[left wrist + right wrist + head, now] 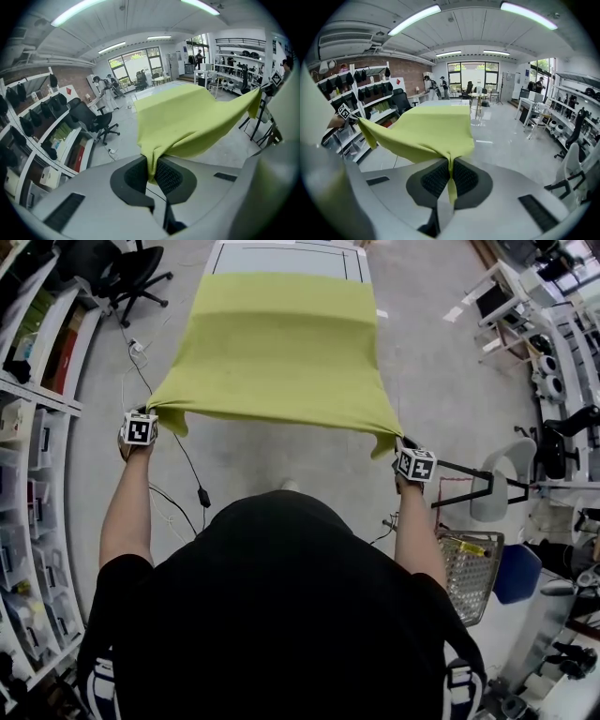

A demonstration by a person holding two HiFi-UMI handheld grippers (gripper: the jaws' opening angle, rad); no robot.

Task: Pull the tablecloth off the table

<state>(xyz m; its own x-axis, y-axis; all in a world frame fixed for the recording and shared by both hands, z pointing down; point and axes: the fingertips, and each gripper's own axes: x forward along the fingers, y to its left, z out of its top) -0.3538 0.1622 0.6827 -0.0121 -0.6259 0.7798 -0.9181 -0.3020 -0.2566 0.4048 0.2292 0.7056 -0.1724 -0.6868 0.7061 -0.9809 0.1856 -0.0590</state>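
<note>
The left tongs (153, 166) and right tongs (450, 176) were each clamped on a near corner of the tablecloth (281, 352). They held it spread beyond the bench's (281, 259) near edge, so its far half could slide off.

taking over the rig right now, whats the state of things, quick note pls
Left hand-held gripper: shut on the near left corner of the cloth.
Right hand-held gripper: shut on the near right corner.
Cloth: near part stretched in the air between the grippers and the table; far part lies on the table, whose far end is bare.
Done: both corners gripped, cloth partly off.
Left: pull back, both sides evenly, until the cloth clears the table.
</note>
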